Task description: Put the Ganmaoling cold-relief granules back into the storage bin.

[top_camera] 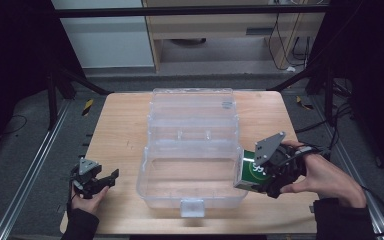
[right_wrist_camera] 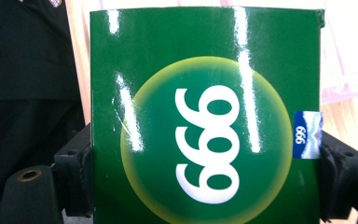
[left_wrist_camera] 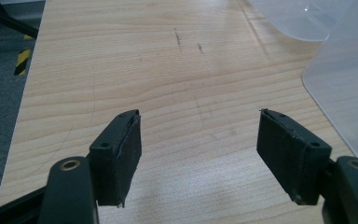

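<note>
Two grippers up: right gripper [top_camera: 266,176] clamps a green box [top_camera: 253,171] by its sides, held above the right front corner of the clear bin [top_camera: 190,200]. Left gripper [top_camera: 102,179] sits wide, nothing between its pads, over the wooden table [top_camera: 120,125] left of the bin.

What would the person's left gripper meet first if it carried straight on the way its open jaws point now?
Probably bare table: in the left gripper view the left gripper aims along wood. The clear plastic box lies off to one side, seemingly outside that line, though depth is uncertain.
</note>
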### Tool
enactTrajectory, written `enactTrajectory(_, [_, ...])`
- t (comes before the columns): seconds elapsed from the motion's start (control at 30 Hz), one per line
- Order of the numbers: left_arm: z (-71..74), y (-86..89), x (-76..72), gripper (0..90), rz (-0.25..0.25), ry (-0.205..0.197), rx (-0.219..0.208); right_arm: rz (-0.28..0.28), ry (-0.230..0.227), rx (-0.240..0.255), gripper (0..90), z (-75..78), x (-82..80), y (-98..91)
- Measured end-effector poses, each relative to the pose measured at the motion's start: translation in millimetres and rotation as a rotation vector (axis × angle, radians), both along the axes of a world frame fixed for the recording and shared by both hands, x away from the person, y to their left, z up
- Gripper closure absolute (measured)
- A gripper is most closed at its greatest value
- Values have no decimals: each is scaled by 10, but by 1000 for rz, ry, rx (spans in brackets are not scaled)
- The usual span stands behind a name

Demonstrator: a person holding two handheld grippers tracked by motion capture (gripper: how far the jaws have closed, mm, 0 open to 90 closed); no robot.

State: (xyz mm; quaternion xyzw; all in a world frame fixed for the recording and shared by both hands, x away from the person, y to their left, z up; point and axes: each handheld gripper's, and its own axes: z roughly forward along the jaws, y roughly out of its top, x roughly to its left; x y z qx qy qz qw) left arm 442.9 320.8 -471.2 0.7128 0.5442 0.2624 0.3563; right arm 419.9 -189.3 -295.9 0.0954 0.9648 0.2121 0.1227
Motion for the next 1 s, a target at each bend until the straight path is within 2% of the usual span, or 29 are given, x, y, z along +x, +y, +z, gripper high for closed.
enactTrajectory(0.43, [-2,5,2,301,2,1,2,42,6,12,161,-33,168,336])
enactTrajectory(0.87, [0,9,0,302,1,-3,4,61,29,3,161,-225,312,567])
enactTrajectory(1.0, [0,13,-2,302,2,-4,4,63,30,-17,161,-297,344,603])
